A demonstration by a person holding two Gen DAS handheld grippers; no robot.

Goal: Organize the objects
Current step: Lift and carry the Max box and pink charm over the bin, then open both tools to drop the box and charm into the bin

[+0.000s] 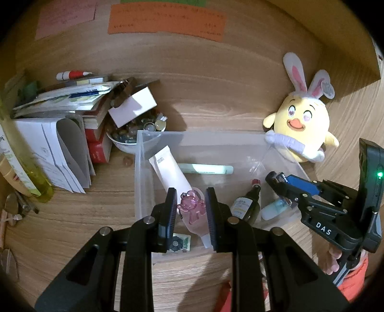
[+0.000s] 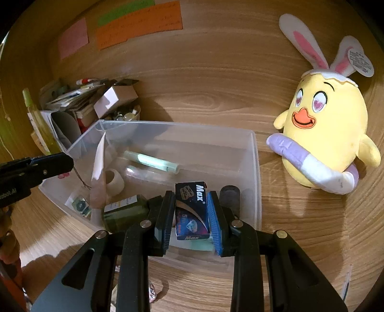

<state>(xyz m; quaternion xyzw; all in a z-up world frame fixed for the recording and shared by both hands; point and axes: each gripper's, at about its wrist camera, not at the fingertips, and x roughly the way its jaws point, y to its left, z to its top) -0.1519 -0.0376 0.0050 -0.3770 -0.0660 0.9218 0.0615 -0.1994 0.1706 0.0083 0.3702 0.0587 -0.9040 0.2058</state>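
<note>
A clear plastic bin [image 1: 204, 134] [image 2: 180, 124] stands on the wooden desk. My left gripper [image 1: 191, 194] is shut on a pink translucent charm [image 1: 190, 208], held over the bin's near left part. My right gripper [image 2: 190, 195] is shut on a dark blue "Max" box [image 2: 192, 211] above the bin's near right side; in the left wrist view the right gripper [image 1: 276, 180] comes in from the right. Inside the bin lie a white tube [image 1: 168, 172], a pale green stick [image 1: 206, 169] and a dark green bottle [image 1: 247, 204]. The left gripper [image 2: 68, 160] shows at the left edge.
A yellow plush chick with bunny ears [image 1: 300, 124] [image 2: 328, 134] leans on the wall right of the bin. A bowl of glass beads [image 1: 134, 136], a pile of books and papers [image 1: 60, 115] and a yellow-green bottle [image 1: 36, 177] crowd the left. Coloured notes [image 1: 168, 21] hang on the wall.
</note>
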